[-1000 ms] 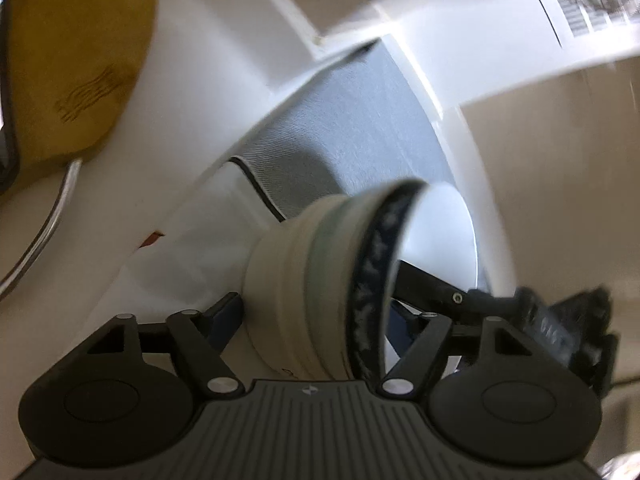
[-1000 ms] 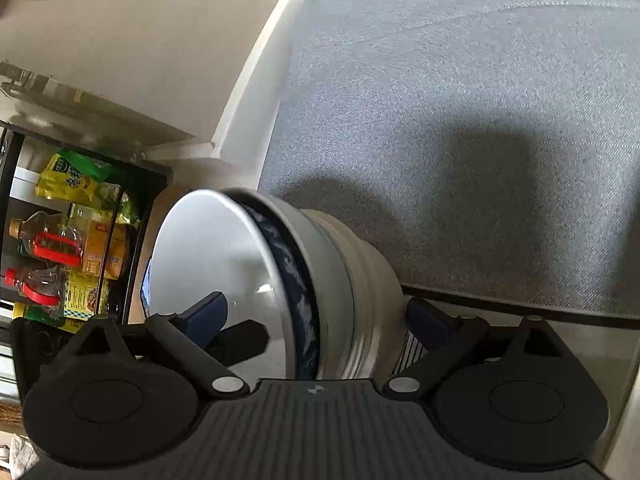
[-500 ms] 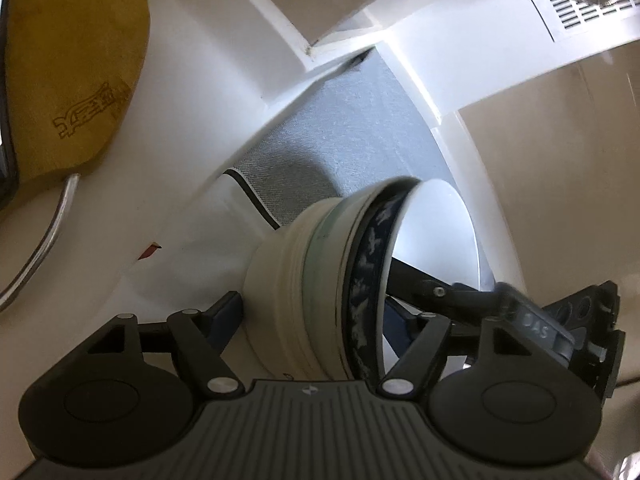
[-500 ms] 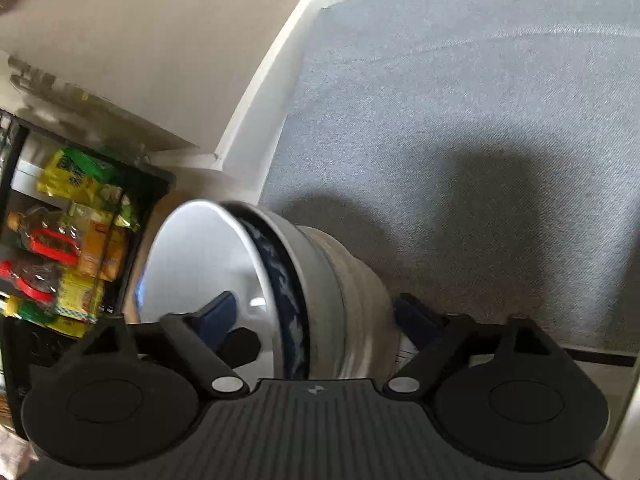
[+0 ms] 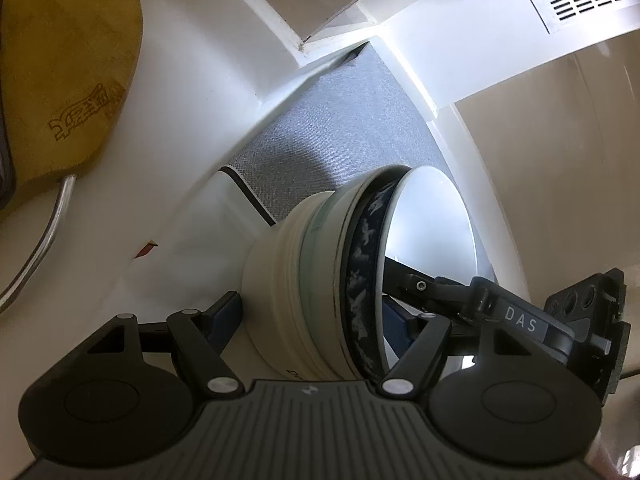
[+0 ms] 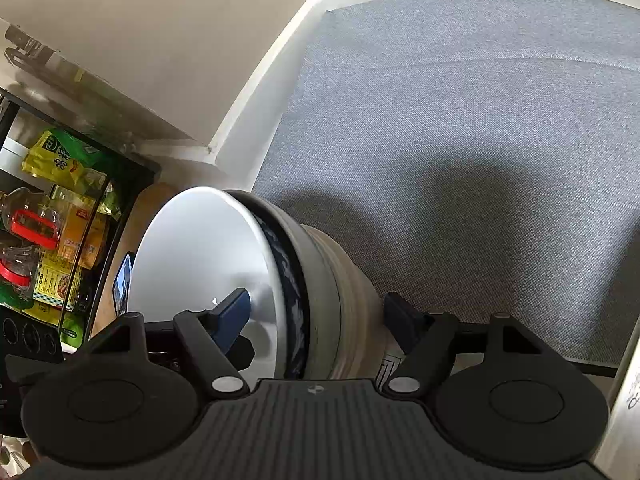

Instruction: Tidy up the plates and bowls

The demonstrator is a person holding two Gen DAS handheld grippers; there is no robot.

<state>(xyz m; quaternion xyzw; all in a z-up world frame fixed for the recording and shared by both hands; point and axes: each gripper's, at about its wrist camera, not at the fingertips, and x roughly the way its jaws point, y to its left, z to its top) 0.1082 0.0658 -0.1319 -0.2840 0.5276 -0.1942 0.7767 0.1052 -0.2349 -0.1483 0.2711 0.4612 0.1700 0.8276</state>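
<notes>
Now both grippers share nested stack of white ceramic bowls (image 5: 316, 292), blue-patterned one inside, held on its side above grey woven mat (image 6: 460, 120). Left gripper (image 5: 312, 320) clamped across stack, base to rim. Right gripper (image 6: 320, 320) jaws just been closing, straddling stack; contact unclear. Advice: seat right pads firmly, keep stack level, lower onto mat slowly, release together.

I can read "DAS" in pale letters on the right gripper (image 5: 524, 325), just right of the stacked bowls (image 5: 320, 300). A mark burnt into the wooden board (image 5: 68, 68), well left of those bowls, and print on the yellow-green packets (image 6: 60, 160) are illegible to me.
</notes>
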